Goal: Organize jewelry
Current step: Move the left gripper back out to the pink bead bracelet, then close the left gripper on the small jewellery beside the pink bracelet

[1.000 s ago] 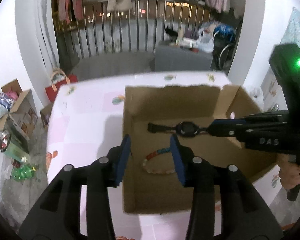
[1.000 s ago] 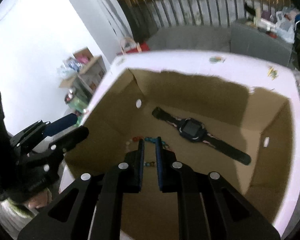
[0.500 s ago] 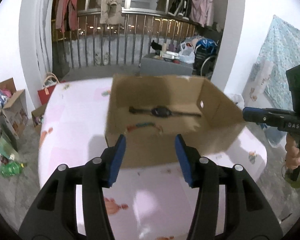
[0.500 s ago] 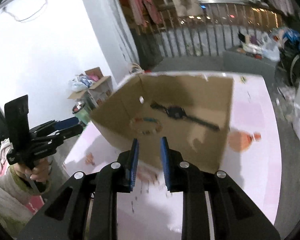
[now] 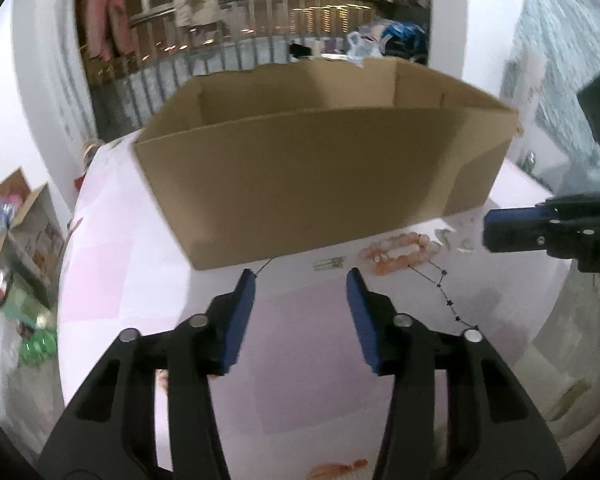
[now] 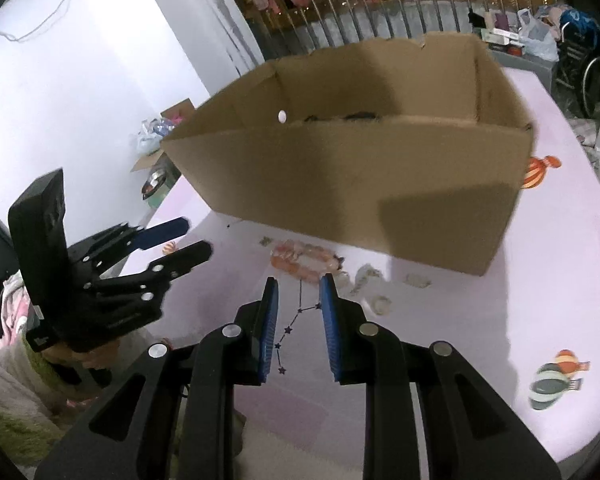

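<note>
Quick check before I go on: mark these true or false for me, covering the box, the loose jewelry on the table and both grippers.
1. The orange bead bracelet lies on the table in front of the cardboard box. True.
2. The right gripper is clamped on the bracelet. False: its fingers stand apart with nothing gripped, above the thin star chain.
3. The left gripper is open and empty. True.
4. The star chain hangs over the box rim. False: it lies on the table.
5. A dark item shows inside the box in the right wrist view. True.
</note>
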`<state>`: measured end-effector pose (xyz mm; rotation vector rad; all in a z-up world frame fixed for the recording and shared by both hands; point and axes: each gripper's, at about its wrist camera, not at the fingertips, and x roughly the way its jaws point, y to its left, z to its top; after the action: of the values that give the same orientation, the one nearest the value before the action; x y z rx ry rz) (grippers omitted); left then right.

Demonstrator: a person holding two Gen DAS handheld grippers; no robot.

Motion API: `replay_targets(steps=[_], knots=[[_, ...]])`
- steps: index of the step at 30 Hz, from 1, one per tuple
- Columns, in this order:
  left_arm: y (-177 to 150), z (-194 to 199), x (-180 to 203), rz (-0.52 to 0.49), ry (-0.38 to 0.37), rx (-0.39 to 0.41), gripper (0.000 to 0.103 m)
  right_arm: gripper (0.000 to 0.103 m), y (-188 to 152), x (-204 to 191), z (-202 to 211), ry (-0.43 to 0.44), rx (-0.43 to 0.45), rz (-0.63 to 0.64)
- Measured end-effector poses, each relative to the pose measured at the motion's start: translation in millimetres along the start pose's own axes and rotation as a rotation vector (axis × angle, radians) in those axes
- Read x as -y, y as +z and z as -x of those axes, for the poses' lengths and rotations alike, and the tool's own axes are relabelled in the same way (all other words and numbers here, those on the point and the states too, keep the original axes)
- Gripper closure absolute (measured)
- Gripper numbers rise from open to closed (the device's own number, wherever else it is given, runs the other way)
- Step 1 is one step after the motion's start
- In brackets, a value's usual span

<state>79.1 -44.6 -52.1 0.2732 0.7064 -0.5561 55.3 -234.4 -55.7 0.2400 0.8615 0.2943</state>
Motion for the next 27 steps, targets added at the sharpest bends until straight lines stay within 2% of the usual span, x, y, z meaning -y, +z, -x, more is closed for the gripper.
replay_targets(steps=[7,12,17,24,27], knots=[[9,-32,10,-0.073,-0.071,-0.030,0.073,0.081,2,-1,-9,-0.011,-0.002,0.025],[10,-46,9,-0.113,-0.093,-0.058,0.073,0.081,4,7,-11,-0.027,-0.011,0.006],[13,-53,5,-0.106,-0.130,-0.073,0.075,0.081,2,13,-13,-0.030,-0.020,-0.024],[19,-54,5,-0.122,-0.162,-0.092,0.097,0.081,3,12,-15,-0.031,-0.015,-0.042],[16,-50,1,-0.112,-0.168,-0.101,0.097,0.081,3,15,-15,-0.029,-0.012,-0.051]])
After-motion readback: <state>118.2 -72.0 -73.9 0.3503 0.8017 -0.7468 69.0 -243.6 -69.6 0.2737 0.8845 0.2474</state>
